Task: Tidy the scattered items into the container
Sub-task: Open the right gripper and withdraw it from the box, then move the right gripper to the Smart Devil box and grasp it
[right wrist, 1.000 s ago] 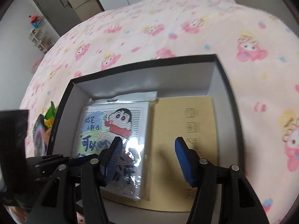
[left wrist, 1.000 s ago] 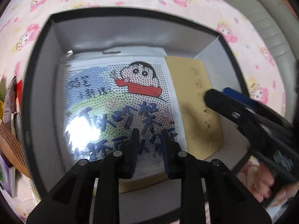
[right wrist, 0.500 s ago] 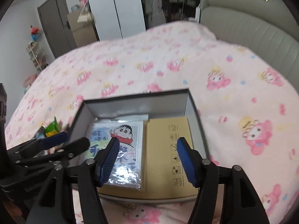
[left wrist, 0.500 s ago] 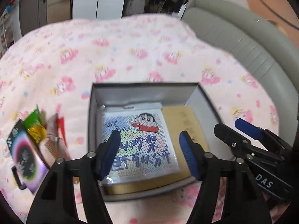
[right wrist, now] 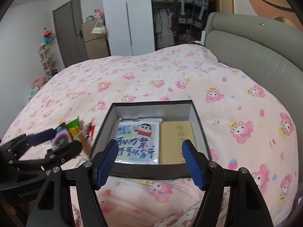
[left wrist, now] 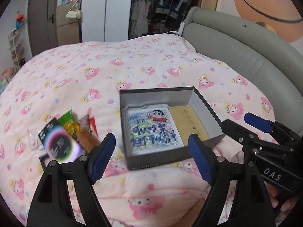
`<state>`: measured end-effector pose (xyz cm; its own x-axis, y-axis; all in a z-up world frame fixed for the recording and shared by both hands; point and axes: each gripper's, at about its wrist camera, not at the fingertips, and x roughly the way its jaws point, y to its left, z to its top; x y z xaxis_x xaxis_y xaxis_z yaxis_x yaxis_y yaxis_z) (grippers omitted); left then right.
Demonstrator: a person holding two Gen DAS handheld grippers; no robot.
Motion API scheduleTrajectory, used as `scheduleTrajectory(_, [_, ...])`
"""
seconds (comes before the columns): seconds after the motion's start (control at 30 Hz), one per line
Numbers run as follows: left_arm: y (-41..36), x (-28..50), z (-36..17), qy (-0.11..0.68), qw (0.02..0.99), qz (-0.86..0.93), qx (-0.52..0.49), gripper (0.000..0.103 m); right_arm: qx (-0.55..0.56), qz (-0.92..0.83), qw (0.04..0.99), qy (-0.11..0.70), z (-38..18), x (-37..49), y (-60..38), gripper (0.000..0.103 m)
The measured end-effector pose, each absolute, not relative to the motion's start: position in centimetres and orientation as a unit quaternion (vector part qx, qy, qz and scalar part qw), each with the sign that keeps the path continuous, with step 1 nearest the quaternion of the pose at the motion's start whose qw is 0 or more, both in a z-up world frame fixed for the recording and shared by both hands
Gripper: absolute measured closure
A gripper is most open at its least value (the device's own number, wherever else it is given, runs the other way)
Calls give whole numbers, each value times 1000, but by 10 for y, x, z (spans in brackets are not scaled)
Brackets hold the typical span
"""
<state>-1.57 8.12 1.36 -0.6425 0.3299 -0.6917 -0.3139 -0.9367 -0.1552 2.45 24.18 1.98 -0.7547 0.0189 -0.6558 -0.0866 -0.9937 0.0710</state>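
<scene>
My left claw and right claw both wide, jaws just opened, nothing between: free for next pick. Box on bed keeps picture pack flat; packets wait just left.

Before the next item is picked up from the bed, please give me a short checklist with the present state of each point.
1. Left hand-held gripper empty, jaws apart, having just been opening: ok.
2. Right hand-held gripper empty, jaws apart, having just been opening: ok.
3. Cartoon picture pack lies flat inside the box: ok.
4. Brown envelope lies inside the box beside the pack: ok.
5. All scattered items tidied: not ok; the snack packets and a dark card lie on the blanket left of the box.
6. Number of packets in the pile: cannot tell, blurred.
</scene>
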Motion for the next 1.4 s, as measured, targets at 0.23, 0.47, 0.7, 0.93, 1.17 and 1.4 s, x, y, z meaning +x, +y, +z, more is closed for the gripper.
scheduleTrajectory(0.23, [43,8,14,-16,151,913,-380,23,-352,935,-6,39,20,33,204,36])
scheduleTrajectory(0.47, [-12,27,9,-45,104,918,-380,23,-356,932,-60,19,16,32,151,36])
scheduleTrajectory(0.7, [-75,28,-9,-94,44,915,-389,22,-369,920,-134,-5,5,11,98,36])
scheduleTrajectory(0.93, [-122,11,-47,-145,4,899,-414,22,-395,900,-181,-45,-18,-26,56,36])
scheduleTrajectory(1.17, [-148,-39,-89,-177,-14,886,-429,28,-416,886,-189,-80,-57,-72,24,42])
scheduleTrajectory(1.4, [-169,-100,-138,-201,-100,854,-469,42,-450,868,-187,-90,-106,-124,-4,61])
